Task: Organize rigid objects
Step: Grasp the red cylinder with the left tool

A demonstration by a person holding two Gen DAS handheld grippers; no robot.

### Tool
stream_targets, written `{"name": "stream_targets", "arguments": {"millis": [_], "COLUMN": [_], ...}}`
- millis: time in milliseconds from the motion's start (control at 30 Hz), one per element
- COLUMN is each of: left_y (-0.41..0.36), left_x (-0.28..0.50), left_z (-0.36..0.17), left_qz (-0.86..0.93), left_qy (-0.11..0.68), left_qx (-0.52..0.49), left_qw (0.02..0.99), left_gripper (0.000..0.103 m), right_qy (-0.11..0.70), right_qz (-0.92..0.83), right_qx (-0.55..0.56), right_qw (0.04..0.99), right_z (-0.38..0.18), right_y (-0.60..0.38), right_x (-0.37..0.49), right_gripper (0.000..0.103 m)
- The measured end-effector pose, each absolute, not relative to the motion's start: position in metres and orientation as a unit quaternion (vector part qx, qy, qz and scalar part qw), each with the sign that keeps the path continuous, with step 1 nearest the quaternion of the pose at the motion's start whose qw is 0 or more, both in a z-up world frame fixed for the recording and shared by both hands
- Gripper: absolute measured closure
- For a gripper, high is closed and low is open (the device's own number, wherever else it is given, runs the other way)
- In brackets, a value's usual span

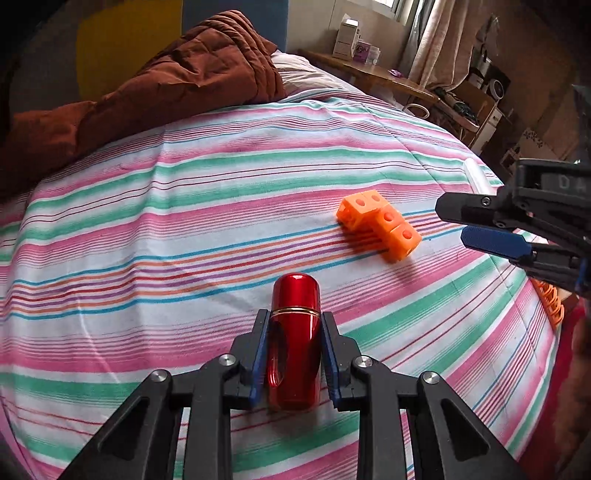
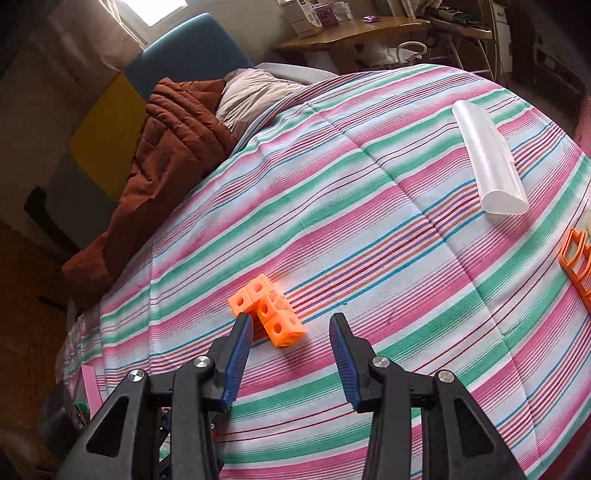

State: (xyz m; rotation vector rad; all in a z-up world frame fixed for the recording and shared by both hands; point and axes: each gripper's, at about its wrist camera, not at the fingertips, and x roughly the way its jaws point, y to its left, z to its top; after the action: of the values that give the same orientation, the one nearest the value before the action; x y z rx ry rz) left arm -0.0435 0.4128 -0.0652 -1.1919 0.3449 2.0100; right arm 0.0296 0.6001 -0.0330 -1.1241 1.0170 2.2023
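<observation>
My left gripper [image 1: 294, 319] is shut on a shiny red cylinder [image 1: 294, 343] with a gold ring, held just above the striped bedsheet [image 1: 184, 206]. An orange block of joined cubes [image 1: 380, 223] lies on the sheet ahead and to the right. My right gripper [image 2: 291, 325] is open and empty, its fingers just short of the same orange cube block [image 2: 271, 312]. The right gripper also shows at the right edge of the left wrist view [image 1: 458, 221], beside the block.
A translucent white case [image 2: 487, 162] lies on the sheet at the far right. An orange basket [image 2: 578, 266] pokes in at the right edge. A brown quilt [image 1: 166, 88] is bunched at the bed's far side. A wooden desk [image 2: 354, 31] stands beyond the bed.
</observation>
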Motion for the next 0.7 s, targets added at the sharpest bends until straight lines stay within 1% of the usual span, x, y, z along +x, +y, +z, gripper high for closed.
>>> {"name": "stream_targets", "arguments": {"millis": [133,200,367,433,500,700], "left_y": [0.379,0.359,0.323,0.315,0.308,0.305], "left_x": [-0.032,-0.027,-0.021,-0.019,-0.018,-0.018], "left_z": [-0.066,-0.066,-0.066,-0.067,-0.067,-0.068], "left_qz": [0.795,0.801,0.806,0.806,0.806,0.807], "left_qy": [0.145,0.135,0.122,0.118,0.111,0.104], "left_qx": [-0.45,-0.448,-0.448,-0.446,-0.446,-0.447], "left_qw": [0.379,0.373,0.369,0.371,0.372,0.372], "left_gripper": [0.077,0.077,0.077,0.077,0.077,0.076], "right_qy": [0.348,0.339,0.322,0.305,0.275,0.239], "right_qz": [0.797,0.795,0.787,0.79,0.799,0.805], "right_qx": [-0.436,-0.447,-0.488,-0.498,-0.496,-0.503], "right_qw": [0.233,0.231,0.196,0.186,0.2,0.206], "right_z": [-0.04,-0.044,-0.055,-0.053,-0.047,-0.043], "right_y": [0.594,0.591,0.577,0.571,0.569,0.583], "right_x": [0.024,0.022,0.009,0.003,-0.005,-0.046], "right_gripper": [0.064,0.064,0.064,0.06,0.057,0.053]}}
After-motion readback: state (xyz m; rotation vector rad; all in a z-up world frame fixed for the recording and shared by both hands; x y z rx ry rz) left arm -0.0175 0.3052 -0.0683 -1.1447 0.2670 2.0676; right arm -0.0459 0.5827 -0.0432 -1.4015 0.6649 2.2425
